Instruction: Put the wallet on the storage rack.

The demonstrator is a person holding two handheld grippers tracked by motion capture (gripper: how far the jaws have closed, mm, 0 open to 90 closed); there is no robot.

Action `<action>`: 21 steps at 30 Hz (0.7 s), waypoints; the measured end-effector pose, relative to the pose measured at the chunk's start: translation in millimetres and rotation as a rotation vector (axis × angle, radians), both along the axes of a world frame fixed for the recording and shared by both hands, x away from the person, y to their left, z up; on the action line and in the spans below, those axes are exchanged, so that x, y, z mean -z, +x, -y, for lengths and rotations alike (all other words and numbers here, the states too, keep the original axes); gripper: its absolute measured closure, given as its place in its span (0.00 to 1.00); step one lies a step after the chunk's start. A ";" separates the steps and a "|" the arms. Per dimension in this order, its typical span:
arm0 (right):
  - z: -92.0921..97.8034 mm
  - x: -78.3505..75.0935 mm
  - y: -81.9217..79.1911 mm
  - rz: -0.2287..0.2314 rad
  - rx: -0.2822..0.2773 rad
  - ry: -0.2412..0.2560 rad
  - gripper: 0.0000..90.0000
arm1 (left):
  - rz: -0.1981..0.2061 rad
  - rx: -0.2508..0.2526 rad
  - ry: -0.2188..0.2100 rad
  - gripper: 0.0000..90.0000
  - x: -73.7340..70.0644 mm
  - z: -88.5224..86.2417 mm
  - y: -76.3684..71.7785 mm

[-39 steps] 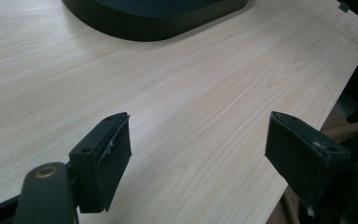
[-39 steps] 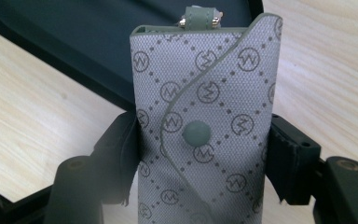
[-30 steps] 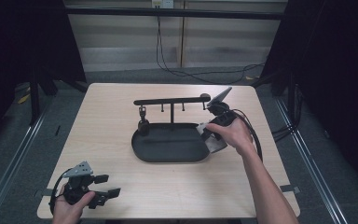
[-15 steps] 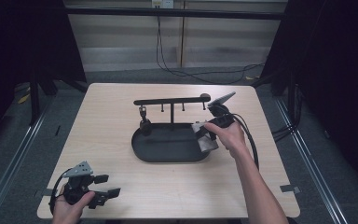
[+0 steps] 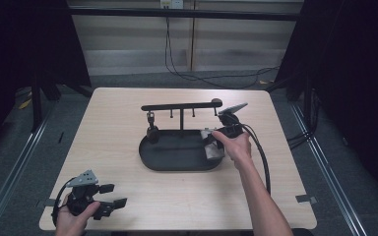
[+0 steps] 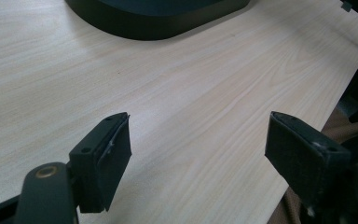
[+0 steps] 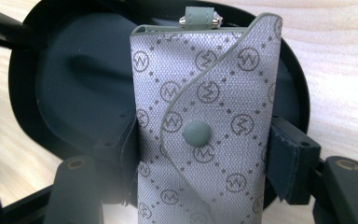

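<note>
A grey patterned key pouch [image 7: 205, 126] with a snap button is clamped between the jaws of my right gripper [image 7: 200, 158], held over the right end of the black oval tray [image 7: 65, 84]. In the high view the right gripper [image 5: 215, 142] holds the pouch [image 5: 211, 147] above the tray [image 5: 172, 160], beside a black rack with a crossbar [image 5: 179, 105] and hooks. My left gripper [image 5: 109, 202] rests open near the table's front left corner. Its jaws [image 6: 196, 154] stand wide apart over bare wood.
A small black object [image 5: 152, 133] hangs or stands at the tray's left end under the crossbar. Cables [image 5: 263, 162] trail from the right gripper across the table. The light wooden table [image 5: 103, 137] has open room on its left half.
My right gripper has lowered and shifted slightly left with the pouch, nearer the tray's right end. The left gripper has stayed put.
</note>
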State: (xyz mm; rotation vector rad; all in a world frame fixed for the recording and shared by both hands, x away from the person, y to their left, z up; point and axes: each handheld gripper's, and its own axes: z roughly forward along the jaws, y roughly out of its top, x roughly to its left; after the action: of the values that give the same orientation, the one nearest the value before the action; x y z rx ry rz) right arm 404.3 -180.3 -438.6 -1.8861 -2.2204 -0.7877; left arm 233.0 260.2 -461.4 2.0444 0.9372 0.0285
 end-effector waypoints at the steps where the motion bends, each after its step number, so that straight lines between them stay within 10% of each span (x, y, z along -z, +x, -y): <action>1: -0.9 1.6 0.4 -0.003 -0.007 -0.002 0.39 | -0.002 -0.004 -0.002 0.25 0.1 0.1 -0.2; 21: -11.8 26.6 3.6 -0.030 0.008 -0.007 0.38 | -0.005 0.002 0.003 0.25 -0.2 0.3 -0.1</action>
State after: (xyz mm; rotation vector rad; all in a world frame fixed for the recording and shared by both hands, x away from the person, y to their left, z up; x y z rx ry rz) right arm 407.9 -168.5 -465.2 -1.8986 -2.2022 -0.7480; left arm 232.9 259.9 -461.2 2.0488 0.9386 0.0235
